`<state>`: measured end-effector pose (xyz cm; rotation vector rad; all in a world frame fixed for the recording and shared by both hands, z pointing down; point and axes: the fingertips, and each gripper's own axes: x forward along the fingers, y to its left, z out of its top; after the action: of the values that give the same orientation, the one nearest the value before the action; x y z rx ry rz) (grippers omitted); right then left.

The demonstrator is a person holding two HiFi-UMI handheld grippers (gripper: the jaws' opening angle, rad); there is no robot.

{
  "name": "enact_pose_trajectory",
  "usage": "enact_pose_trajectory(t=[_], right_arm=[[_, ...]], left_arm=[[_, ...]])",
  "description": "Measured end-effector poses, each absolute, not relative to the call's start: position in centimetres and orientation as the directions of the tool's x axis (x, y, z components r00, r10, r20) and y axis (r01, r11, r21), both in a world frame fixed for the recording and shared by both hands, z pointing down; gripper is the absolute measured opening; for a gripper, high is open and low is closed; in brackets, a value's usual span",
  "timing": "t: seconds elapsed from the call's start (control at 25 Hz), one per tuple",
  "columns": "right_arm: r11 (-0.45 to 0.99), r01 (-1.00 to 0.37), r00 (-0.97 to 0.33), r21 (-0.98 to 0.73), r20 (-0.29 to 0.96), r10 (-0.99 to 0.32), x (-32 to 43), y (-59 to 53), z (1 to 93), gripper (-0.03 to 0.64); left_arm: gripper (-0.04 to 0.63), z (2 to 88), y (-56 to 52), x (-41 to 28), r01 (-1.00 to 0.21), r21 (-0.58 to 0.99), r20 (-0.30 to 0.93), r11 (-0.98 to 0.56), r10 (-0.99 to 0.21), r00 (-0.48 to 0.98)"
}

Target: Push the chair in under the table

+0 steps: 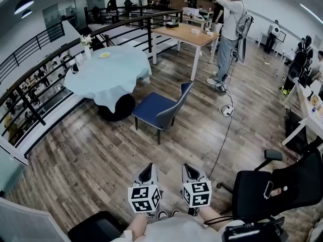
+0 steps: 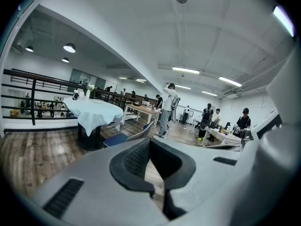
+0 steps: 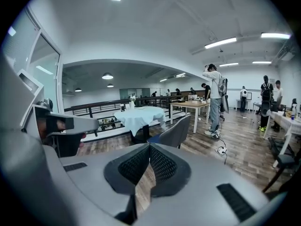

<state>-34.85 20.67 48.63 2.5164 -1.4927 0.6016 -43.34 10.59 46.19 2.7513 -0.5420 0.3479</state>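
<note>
A chair [image 1: 160, 110] with a blue seat and a grey back stands on the wood floor, pulled out to the right of a round table [image 1: 108, 72] draped in a pale blue cloth. Its back faces me. My left gripper [image 1: 146, 173] and right gripper [image 1: 191, 173] are side by side low in the head view, well short of the chair, both shut and empty. The left gripper view has its shut gripper [image 2: 149, 143] aimed towards the chair [image 2: 129, 136] and table [image 2: 94, 112]. In the right gripper view the shut gripper [image 3: 149, 148] points at the chair [image 3: 175, 131] and table [image 3: 140, 115].
A black office chair [image 1: 275, 185] stands close at my right. A power strip [image 1: 227, 110] with a cable lies on the floor beyond the chair. A person [image 1: 229, 34] stands by a wooden table [image 1: 186, 34]. A black railing [image 1: 30, 97] runs along the left.
</note>
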Motion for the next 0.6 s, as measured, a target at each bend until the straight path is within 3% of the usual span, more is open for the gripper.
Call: enact_pose_trajectory(t=[0.6], right_arm=[[-0.568, -0.819, 0.476, -0.084, 0.454, -0.753, -30.1, 20.8, 50.3, 0.017]], left_arm=[[0.003, 47.6, 9.8, -37.9, -0.342, 0.252, 0.325, -0.905, -0.253, 0.911]])
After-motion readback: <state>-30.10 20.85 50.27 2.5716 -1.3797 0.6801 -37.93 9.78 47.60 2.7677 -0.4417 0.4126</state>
